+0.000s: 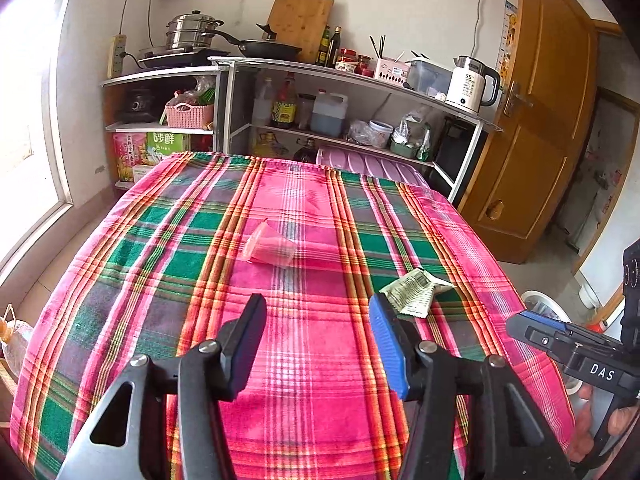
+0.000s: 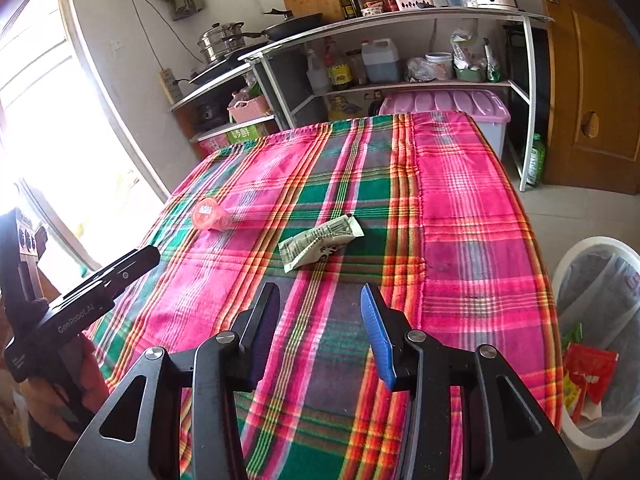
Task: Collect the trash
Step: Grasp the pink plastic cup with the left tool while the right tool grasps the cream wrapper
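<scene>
A clear plastic cup (image 1: 269, 245) (image 2: 211, 213) lies on its side near the middle of the plaid tablecloth (image 1: 200, 248) (image 2: 460, 208). A crumpled green-and-white wrapper (image 1: 416, 290) (image 2: 320, 242) lies flat to its right. My left gripper (image 1: 318, 312) hovers over the cloth with open jaws and nothing between them; the cup is ahead of it and the wrapper is beside its right finger. My right gripper (image 2: 320, 300) is also open and empty, just short of the wrapper. Each gripper shows at the edge of the other's view, the right gripper (image 1: 516, 322) and the left gripper (image 2: 154, 254).
A white trash bin (image 2: 576, 264) (image 1: 540, 300) lined with a clear bag stands on the floor off the table's right side, with red wrappers inside. Kitchen shelves (image 1: 320, 68) with pots, bottles and a kettle stand behind the table. A wooden door (image 1: 552, 120) is at right.
</scene>
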`<action>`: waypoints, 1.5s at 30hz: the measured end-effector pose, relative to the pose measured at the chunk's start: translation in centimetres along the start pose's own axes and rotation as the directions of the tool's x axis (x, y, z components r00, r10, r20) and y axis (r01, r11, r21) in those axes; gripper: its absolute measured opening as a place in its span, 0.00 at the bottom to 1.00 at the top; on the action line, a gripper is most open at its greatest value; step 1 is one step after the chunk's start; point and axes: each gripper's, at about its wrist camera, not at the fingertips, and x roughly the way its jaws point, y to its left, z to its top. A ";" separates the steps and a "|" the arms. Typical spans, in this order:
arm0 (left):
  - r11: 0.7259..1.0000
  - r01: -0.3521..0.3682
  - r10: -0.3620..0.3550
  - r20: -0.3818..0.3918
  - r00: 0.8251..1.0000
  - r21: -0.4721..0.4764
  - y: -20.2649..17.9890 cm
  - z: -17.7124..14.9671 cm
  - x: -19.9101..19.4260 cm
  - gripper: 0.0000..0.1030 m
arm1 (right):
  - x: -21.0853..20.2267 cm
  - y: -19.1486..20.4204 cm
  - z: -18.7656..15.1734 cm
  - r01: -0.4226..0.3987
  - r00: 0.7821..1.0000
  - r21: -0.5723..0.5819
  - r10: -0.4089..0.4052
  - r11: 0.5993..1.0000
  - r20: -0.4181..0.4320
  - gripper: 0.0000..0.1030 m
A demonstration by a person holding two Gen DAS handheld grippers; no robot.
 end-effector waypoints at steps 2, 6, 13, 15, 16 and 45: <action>1.000 -0.004 0.004 0.003 1.000 -0.001 0.7 0.2 0.1 0.54 | 1.1 0.2 0.4 0.003 1.000 0.005 -0.003 1.000 -0.017 0.42; 1.000 -0.002 0.002 0.004 1.000 -0.003 1.8 0.9 0.5 0.55 | 3.5 0.7 1.4 0.007 0.999 0.015 -0.007 1.000 -0.047 0.42; 1.000 0.003 -0.002 -0.009 1.000 0.017 3.1 2.4 2.1 0.58 | 7.4 0.2 2.9 0.035 0.996 0.081 -0.028 0.996 -0.089 0.42; 1.000 0.000 0.001 -0.017 1.000 0.028 3.3 2.8 2.9 0.58 | 8.2 0.1 3.3 0.044 0.995 0.095 -0.034 0.995 -0.097 0.42; 0.999 0.001 -0.001 -0.021 1.000 0.035 3.4 3.0 3.3 0.58 | 8.6 0.1 3.5 0.052 0.994 0.098 -0.043 0.994 -0.100 0.42; 0.977 -0.132 0.166 -0.203 0.965 0.169 1.4 4.0 13.0 0.48 | 7.3 -1.7 3.9 0.107 0.993 0.080 -0.103 0.991 -0.053 0.10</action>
